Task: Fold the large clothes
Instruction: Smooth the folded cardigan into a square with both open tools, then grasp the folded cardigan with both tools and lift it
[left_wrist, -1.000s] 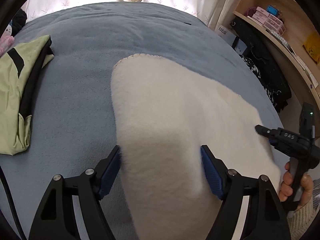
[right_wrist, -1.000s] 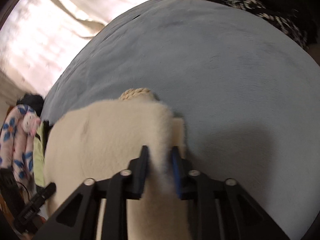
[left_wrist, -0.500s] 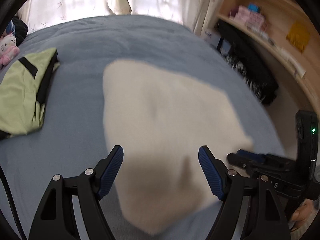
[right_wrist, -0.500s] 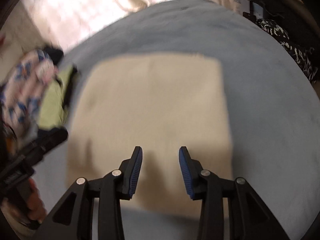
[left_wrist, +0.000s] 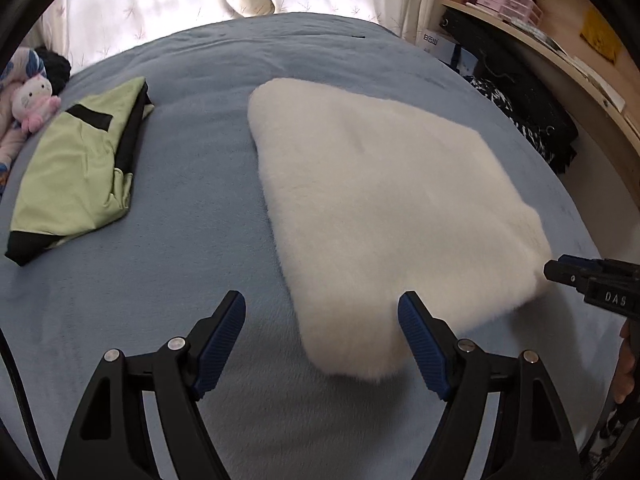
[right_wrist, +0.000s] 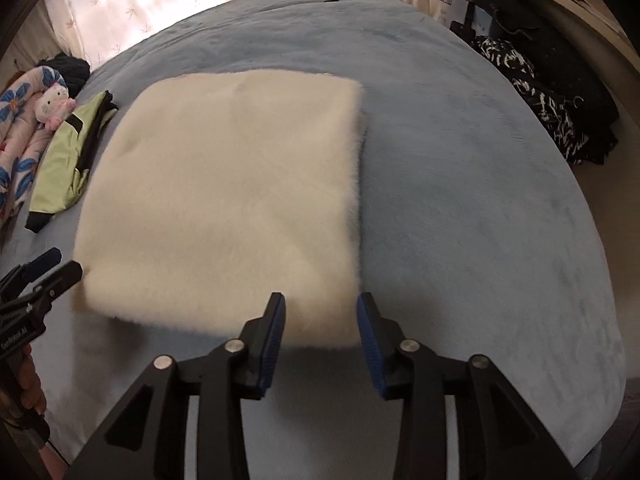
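A cream fluffy garment (left_wrist: 380, 208) lies folded into a flat rectangle on the blue bed cover (left_wrist: 160, 280); it also shows in the right wrist view (right_wrist: 224, 200). My left gripper (left_wrist: 322, 344) is open and empty, held just short of the garment's near corner. My right gripper (right_wrist: 320, 336) is open and empty at the garment's near right corner, not touching it. The right gripper's tip also shows at the right edge of the left wrist view (left_wrist: 592, 280). The left gripper's tip also shows at the left edge of the right wrist view (right_wrist: 36, 280).
A folded light-green and black garment (left_wrist: 76, 172) lies on the bed to the left. A plush toy (left_wrist: 34, 102) and floral fabric (right_wrist: 20, 128) sit at the far left. Dark clothes (left_wrist: 532, 120) and a wooden shelf (left_wrist: 560, 52) stand right of the bed. Curtains (left_wrist: 180, 8) hang behind.
My right gripper let go of the cream garment and opened. Both grippers pulled back from it, and the garment now lies flat and folded.
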Motion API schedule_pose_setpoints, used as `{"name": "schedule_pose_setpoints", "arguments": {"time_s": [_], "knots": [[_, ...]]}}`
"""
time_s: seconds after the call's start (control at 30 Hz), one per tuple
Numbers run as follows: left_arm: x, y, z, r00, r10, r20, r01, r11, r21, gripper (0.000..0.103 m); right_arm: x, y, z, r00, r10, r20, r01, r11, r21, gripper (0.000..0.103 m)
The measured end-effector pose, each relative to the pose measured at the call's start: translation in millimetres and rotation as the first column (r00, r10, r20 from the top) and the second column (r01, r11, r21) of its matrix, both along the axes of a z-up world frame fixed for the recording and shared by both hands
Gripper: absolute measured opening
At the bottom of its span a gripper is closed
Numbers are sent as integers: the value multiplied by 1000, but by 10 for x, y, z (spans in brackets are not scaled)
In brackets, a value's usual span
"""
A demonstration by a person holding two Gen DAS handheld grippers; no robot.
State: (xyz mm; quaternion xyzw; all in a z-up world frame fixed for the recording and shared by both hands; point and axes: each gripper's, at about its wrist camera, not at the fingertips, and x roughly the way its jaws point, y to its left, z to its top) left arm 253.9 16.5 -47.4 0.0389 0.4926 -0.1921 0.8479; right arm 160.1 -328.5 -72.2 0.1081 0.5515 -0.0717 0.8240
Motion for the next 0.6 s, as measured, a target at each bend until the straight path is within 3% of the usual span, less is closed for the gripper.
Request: {"name": "schedule_pose_setpoints", "arguments": {"time_s": [0.17,0.33,0.5,0.6], "knots": [[-148,43,139,1000,-10,24,10,1000,29,77,-81,51,36,1000,-15,-9,15,1000,18,44],[-307,107,239,1000,-16,14,15,999,52,77,-209,81,38,999,-43,-28,44,997,61,59],[-306,204,166,992,-25,-124,32,998,51,77,-288,97,-32,993,-55,-107,61,996,58,64],[-320,279,172,987,-35,-159,39,999,25,77,-344,64,22,991,-61,-120,71,994,81,65]]}}
